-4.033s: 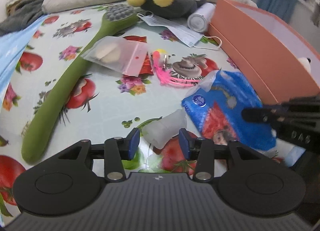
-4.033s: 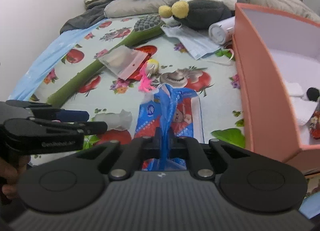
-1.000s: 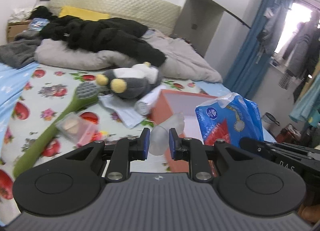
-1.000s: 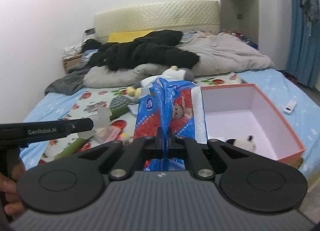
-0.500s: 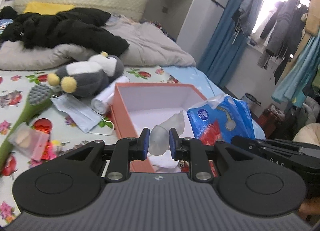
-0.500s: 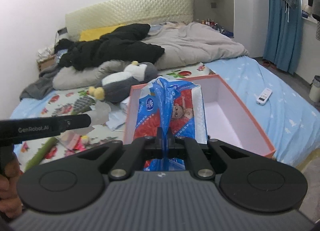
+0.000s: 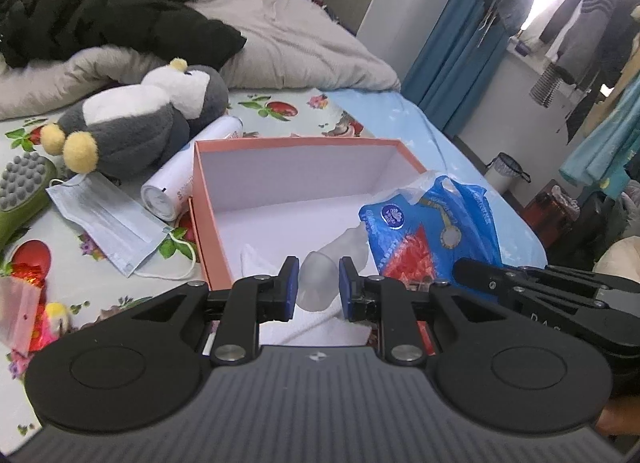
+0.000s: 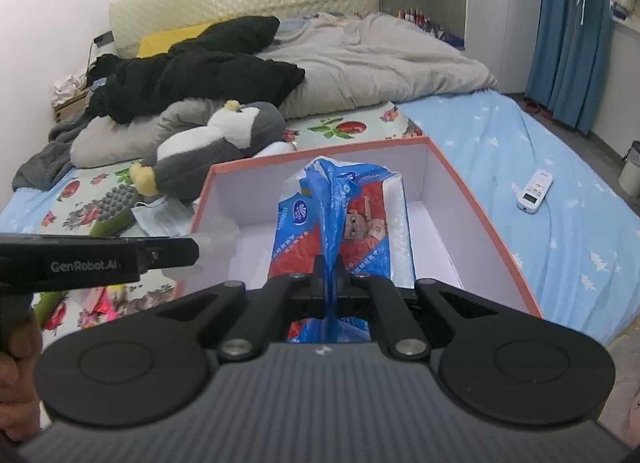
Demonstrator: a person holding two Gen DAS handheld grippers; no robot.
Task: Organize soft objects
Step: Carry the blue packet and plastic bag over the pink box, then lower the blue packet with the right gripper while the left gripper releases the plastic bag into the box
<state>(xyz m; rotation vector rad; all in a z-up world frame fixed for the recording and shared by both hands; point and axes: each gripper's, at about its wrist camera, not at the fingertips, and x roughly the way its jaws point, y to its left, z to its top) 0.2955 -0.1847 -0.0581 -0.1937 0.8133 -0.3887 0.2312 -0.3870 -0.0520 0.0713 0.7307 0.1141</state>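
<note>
Two grippers hover over one orange box (image 7: 208,199) on the bed. Left gripper (image 7: 318,289) jaws clench one translucent pouch (image 7: 320,283); right gripper (image 8: 329,277) jaws clench one blue tissue pack (image 8: 352,223).

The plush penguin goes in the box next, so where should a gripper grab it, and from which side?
Pinch the penguin across a yellow foot, coming from the near side: it lies on its back, feet jutting toward the mask, and the body looks too wide.
</note>
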